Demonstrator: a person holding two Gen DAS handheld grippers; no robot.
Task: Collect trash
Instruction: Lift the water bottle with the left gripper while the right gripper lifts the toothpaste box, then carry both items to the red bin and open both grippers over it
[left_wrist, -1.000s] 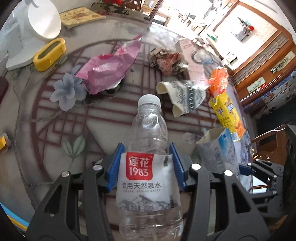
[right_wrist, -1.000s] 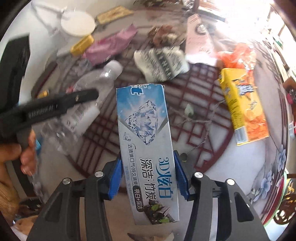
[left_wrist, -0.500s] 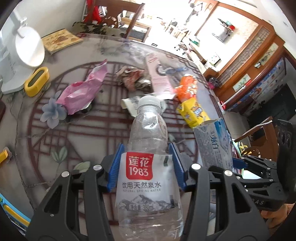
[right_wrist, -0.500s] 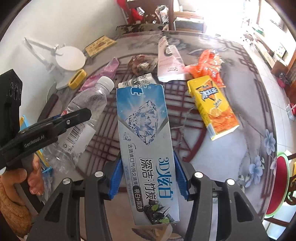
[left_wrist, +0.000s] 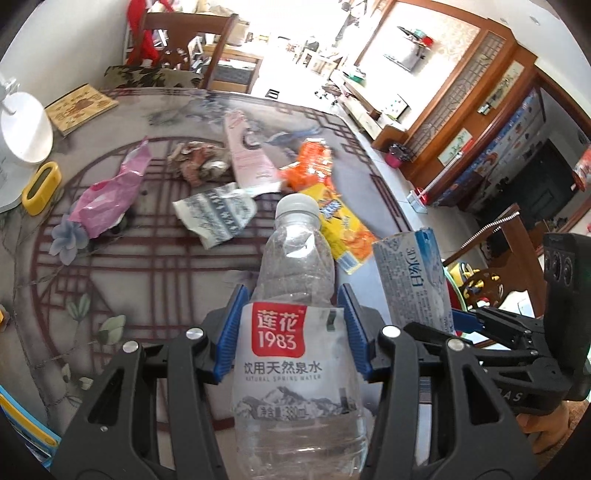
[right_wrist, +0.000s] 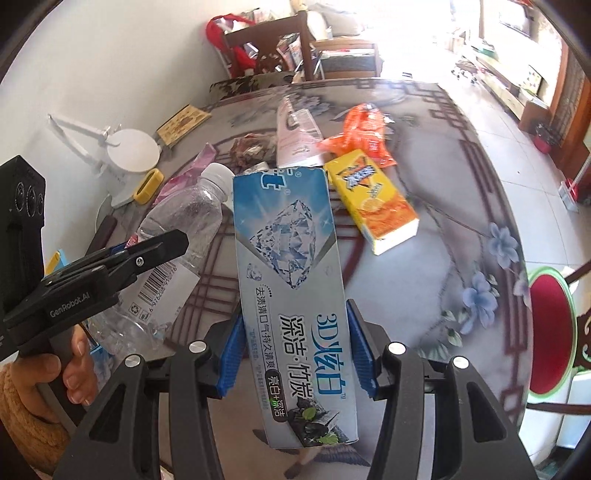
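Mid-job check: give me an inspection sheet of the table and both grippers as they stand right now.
Surface: round glass-topped table with lattice and flower pattern.
Job's things: clear plastic water bottle and blue-white toothpaste box, both lifted; on the table remain a yellow juice carton, orange wrapper, pink plastic bag, pink flat box, crumpled patterned wrapper, crumpled brown paper.
Clutter: yellow oval holder, white lamp base, book.
Grippers: left gripper shut on the bottle; right gripper shut on the box.
Cables: nothing seen.
Surroundings: wooden chair, tiled floor.
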